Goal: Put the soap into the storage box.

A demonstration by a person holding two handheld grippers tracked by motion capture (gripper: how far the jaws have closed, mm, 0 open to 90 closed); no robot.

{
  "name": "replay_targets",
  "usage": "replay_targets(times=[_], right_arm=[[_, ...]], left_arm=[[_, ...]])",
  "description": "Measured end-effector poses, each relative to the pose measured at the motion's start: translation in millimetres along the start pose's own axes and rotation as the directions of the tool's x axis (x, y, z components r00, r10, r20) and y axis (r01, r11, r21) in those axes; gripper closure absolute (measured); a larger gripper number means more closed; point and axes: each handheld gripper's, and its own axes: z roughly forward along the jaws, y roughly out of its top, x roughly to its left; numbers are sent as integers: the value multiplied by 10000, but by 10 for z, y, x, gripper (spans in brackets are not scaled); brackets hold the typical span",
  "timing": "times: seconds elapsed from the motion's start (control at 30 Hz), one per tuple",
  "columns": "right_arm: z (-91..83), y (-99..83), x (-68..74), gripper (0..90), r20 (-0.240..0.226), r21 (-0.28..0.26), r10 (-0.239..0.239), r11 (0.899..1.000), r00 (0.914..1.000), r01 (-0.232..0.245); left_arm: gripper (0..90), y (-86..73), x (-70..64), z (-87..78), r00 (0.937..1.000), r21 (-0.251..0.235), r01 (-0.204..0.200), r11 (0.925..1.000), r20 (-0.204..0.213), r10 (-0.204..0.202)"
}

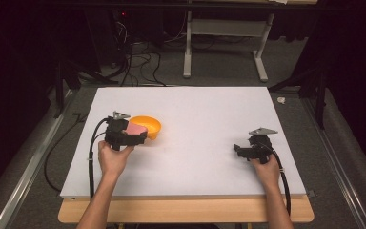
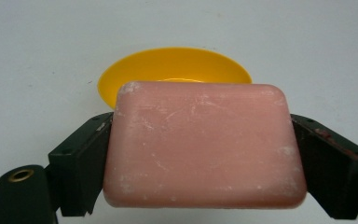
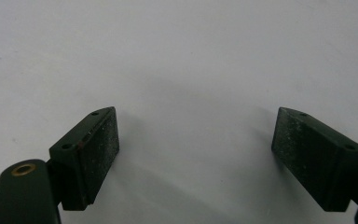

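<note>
One pink soap bar (image 2: 204, 145) is sitting clamped between the two black jaws of the left gripper (image 2: 200, 154), one jaw pressing on each short end of the bar. In the left gripper view the bar is lying flat and level, its broad scuffed face turned up toward the camera, and it is spanning the whole gap between the jaws. Just beyond the jaw tips one yellow bowl (image 2: 175, 65) is standing on the white table (image 2: 37, 56); the far edge of the soap is overlapping the bowl's near rim in that view, and whether the two are touching cannot be told.

From the high view the left gripper (image 1: 136, 134) is being held by the person's left hand (image 1: 114, 157), with the soap bar (image 1: 136, 129) showing pink at its front end and the yellow bowl (image 1: 147, 126) lying right against those jaws, on the side away from the hand.

The right gripper (image 1: 240, 151) is resting in the person's right hand (image 1: 267, 169), well apart from the left gripper, the soap and the bowl. In the right gripper view its two jaws are standing wide apart (image 3: 196, 154) with nothing between them, bare white table (image 3: 177, 56) lying ahead of them and under them.

Counted: one soap bar, one bowl, two grippers, two hands.
</note>
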Motion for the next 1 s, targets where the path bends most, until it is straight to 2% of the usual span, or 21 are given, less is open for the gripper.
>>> replay_targets(times=[0.23, 0.53, 0.93, 1.0], right_arm=[[0, 0, 0, 153, 1, 1, -2, 10000, 10000, 2], [0, 0, 0, 153, -1, 2, 15, 10000, 10000, -15], [0, 0, -1, 153, 1, -4, 8, 10000, 10000, -8], [0, 0, -1, 153, -1, -9, 11, 10000, 10000, -11]], left_arm=[[137, 32, 16, 77, 9999, 251, -66, 9997, -108, 69], [137, 126, 27, 116, 9999, 289, -85, 9995, -103, 88], [137, 264, 38, 250, 9999, 468, 168, 9988, 23, -170], [137, 286, 30, 283, 9999, 611, 110, 9981, -40, -108]])
